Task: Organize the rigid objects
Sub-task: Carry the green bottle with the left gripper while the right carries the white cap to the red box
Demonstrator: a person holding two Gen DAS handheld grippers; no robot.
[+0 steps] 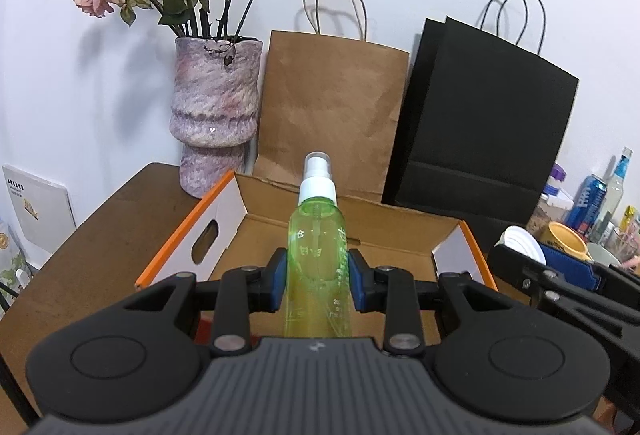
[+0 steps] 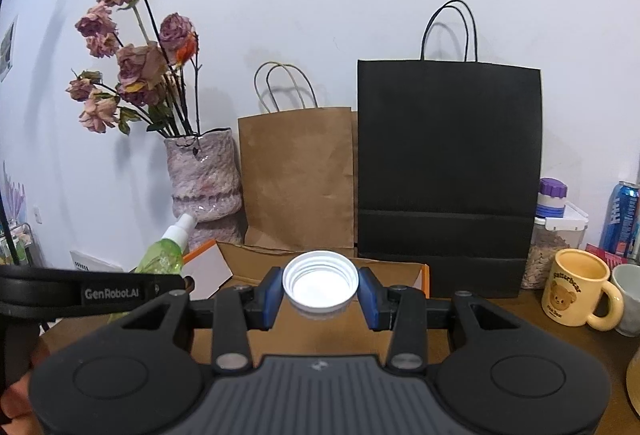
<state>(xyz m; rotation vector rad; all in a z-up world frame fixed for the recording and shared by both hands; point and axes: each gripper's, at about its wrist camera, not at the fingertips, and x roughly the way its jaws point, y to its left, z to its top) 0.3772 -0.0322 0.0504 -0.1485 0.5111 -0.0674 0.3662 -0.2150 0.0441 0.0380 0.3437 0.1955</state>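
My left wrist camera sits just behind the left gripper (image 1: pixel 318 275), looking forward and slightly down along its fingers over an open cardboard box with orange edges (image 1: pixel 180 235) close below. My right wrist camera looks the same way from behind the right gripper (image 2: pixel 320 293), a bit flatter and further back. Both face the white wall and share the mottled purple vase of dried roses (image 1: pixel 214 115) (image 2: pixel 204 183), the brown paper bag (image 1: pixel 332 107) (image 2: pixel 296 175) and the black paper bag (image 1: pixel 484 123) (image 2: pixel 448 171)

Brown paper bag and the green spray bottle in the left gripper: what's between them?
In the left wrist view, only the open cardboard box lies between the green spray bottle held by the left gripper and the brown paper bag.
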